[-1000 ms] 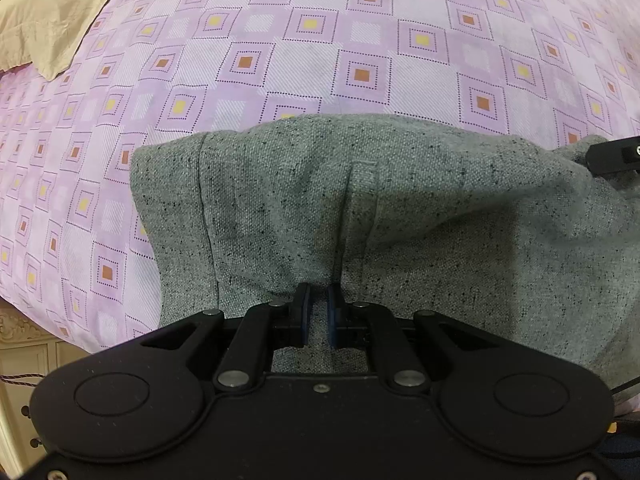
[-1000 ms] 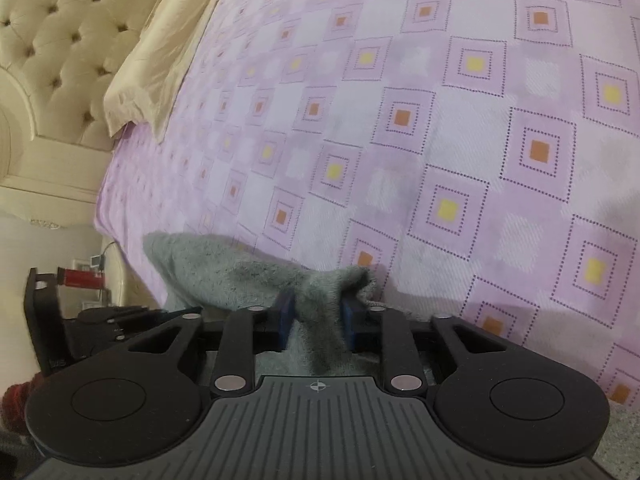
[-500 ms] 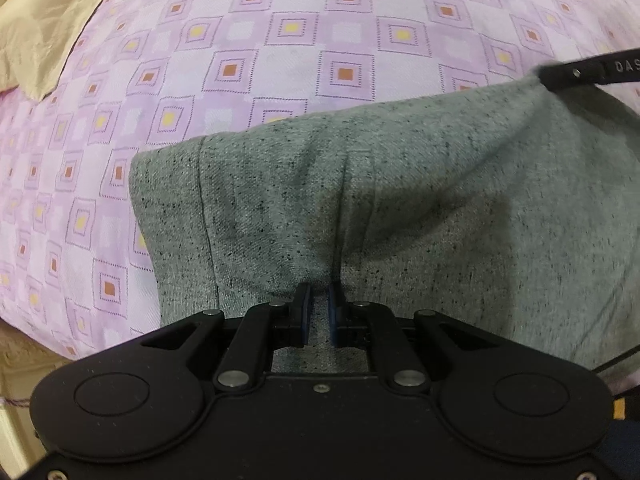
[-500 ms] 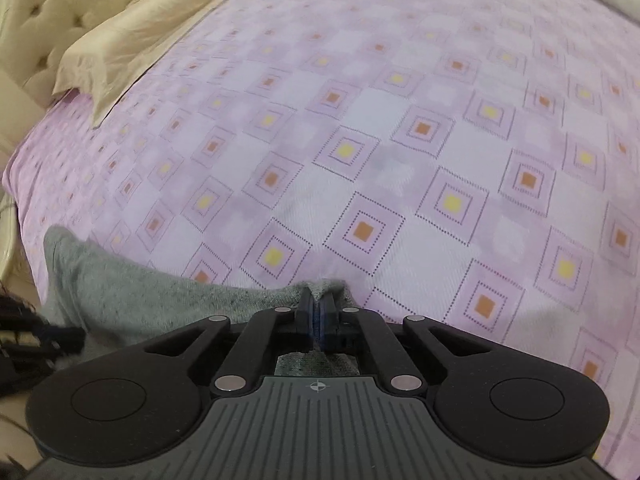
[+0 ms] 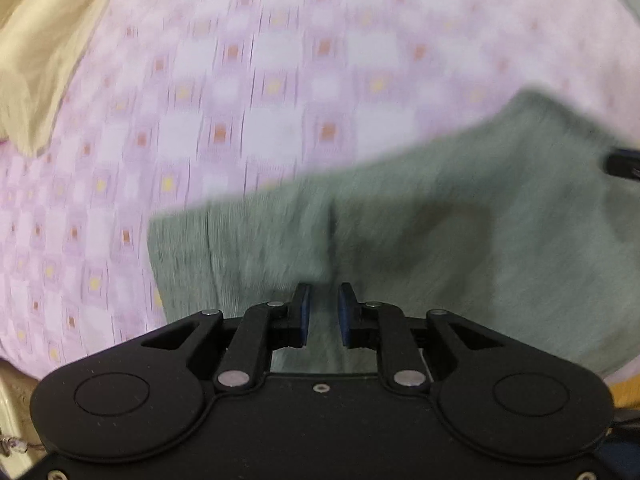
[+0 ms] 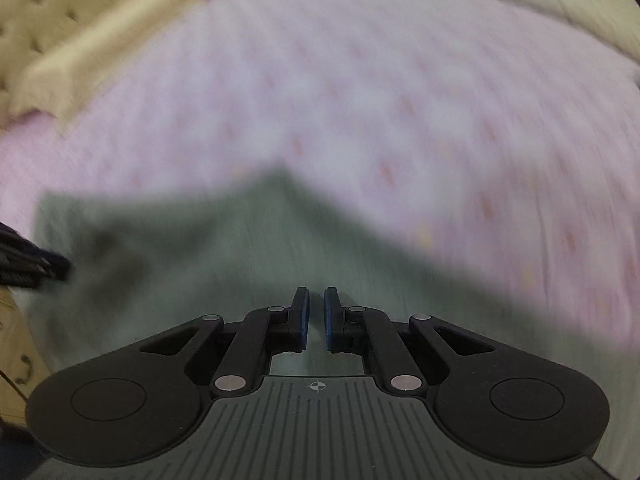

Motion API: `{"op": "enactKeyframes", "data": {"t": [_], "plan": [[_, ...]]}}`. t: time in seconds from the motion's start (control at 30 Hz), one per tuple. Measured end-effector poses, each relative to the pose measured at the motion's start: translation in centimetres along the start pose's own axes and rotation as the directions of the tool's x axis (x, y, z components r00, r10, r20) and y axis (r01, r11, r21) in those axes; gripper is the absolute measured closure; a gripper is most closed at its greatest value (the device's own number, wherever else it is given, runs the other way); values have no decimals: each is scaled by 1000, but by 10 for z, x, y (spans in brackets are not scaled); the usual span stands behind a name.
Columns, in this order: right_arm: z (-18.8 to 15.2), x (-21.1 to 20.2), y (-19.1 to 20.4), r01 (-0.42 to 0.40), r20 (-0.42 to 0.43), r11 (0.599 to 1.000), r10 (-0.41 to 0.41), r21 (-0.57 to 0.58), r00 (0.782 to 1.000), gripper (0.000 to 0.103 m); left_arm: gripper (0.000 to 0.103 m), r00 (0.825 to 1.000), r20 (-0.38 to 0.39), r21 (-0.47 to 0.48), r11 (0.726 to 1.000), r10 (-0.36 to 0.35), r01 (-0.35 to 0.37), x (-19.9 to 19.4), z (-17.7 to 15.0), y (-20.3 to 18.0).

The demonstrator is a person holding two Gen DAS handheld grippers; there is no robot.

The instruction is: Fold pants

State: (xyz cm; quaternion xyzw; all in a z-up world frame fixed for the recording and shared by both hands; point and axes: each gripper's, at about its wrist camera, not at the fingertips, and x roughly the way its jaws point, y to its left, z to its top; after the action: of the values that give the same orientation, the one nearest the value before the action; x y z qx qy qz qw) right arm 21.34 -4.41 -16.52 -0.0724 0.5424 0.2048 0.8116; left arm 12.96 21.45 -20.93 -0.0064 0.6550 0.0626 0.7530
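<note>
Both my left gripper (image 5: 323,314) and right gripper (image 6: 316,316) have just been opening, nothing pinched, over the soft, limp grey pants (image 5: 440,232) lying on the pink bedspread (image 5: 280,80), best gripped at an edge

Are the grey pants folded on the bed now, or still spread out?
Folded, apparently: the grey pants lie as one compact block with a straight near-left corner on the pink bedspread. Blur hides the layers.
</note>
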Motion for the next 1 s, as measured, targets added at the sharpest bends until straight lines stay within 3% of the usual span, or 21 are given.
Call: {"op": "enactKeyframes", "data": {"t": [0.07,0.17,0.27,0.33,0.43,0.57,0.63,0.7,0.8,0.87,1.0], "plan": [[-26,9,-2,46,-101,998,-42,37,994,96,74,999,-33,10,1000,-13,14,13,-12,5],[-49,-1,-2,50,-105,995,-42,83,994,96,74,1000,-7,51,999,-13,13,9,-18,3],[-58,-7,-5,50,-166,991,-29,125,986,96,83,1000,-11,87,996,1,0,1,-10,-8],[-59,-13,-7,59,-181,992,-39,109,983,96,87,999,28,119,993,-18,14,-16,-7,-18],[-55,-34,-13,70,-81,995,-64,77,995,95,85,991,106,176,982,-84,64,-44,4,-44],[-36,-52,-35,109,76,993,-113,48,991,94,80,977,111,176,971,-182,161,-50,23,-84],[-25,-55,-47,124,121,992,-125,17,985,91,80,972,86,150,967,-220,205,-41,34,-108],[-19,-56,-58,117,142,992,-110,-43,984,81,78,974,50,119,969,-223,216,-27,39,-128],[-2,-47,-74,79,132,978,-53,-195,990,76,78,981,-40,86,977,-191,194,-1,30,-147],[6,-43,-82,65,124,947,-27,-315,992,72,78,982,-119,63,986,-145,153,19,18,-154],[20,-21,-98,-20,56,893,51,-450,997,71,77,993,-82,63,994,-82,87,13,7,-163]]}}
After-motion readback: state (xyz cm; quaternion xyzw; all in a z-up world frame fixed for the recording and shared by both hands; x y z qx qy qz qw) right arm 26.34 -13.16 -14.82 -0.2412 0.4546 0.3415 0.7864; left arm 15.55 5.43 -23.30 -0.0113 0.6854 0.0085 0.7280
